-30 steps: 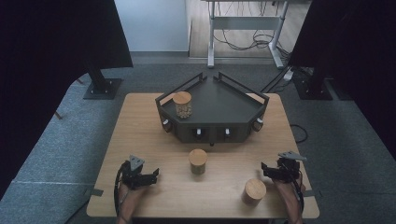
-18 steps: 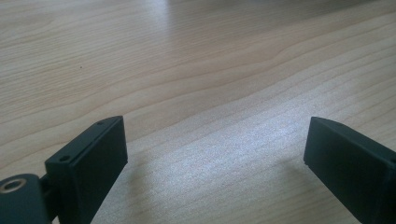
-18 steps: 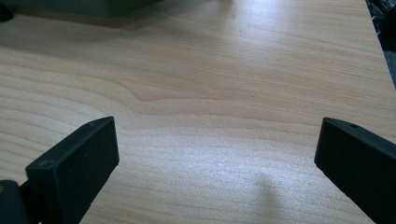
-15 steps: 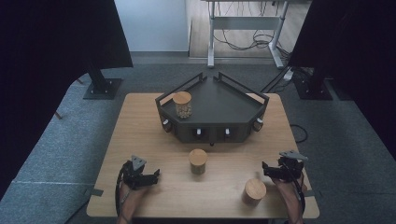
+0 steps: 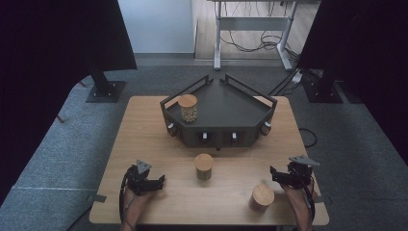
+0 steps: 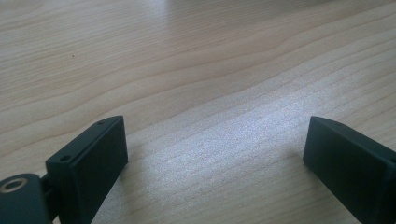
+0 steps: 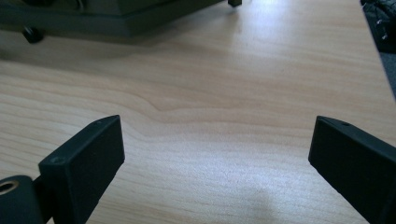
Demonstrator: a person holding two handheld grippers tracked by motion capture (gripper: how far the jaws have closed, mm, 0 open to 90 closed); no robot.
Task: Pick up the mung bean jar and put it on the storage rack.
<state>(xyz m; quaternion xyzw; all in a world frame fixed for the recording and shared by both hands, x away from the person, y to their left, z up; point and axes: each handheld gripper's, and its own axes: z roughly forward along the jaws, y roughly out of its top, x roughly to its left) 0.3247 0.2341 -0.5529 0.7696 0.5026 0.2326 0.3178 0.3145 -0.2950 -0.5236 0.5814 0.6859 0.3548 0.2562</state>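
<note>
Three round jars with wooden lids are in the high view. One jar (image 5: 187, 107) stands on the left part of a dark angular stand (image 5: 231, 103) at the back of the table. A second jar (image 5: 204, 166) stands mid-table, and a third jar (image 5: 262, 197) is near the front right. My left gripper (image 5: 160, 181) rests low at the front left, pointing right toward the middle jar, well apart from it. In its own view the left gripper (image 6: 215, 154) is open over bare wood. My right gripper (image 5: 273, 173) lies just behind and right of the third jar. The right gripper (image 7: 217, 158) is open with nothing between its jaws.
The wooden table (image 5: 144, 134) stands on grey carpet. The stand's front wall carries small knobs (image 5: 204, 136), and its base (image 7: 116, 18) appears at the top of the right gripper view. Black curtains and pole bases flank the table, and a desk frame (image 5: 250, 33) stands behind.
</note>
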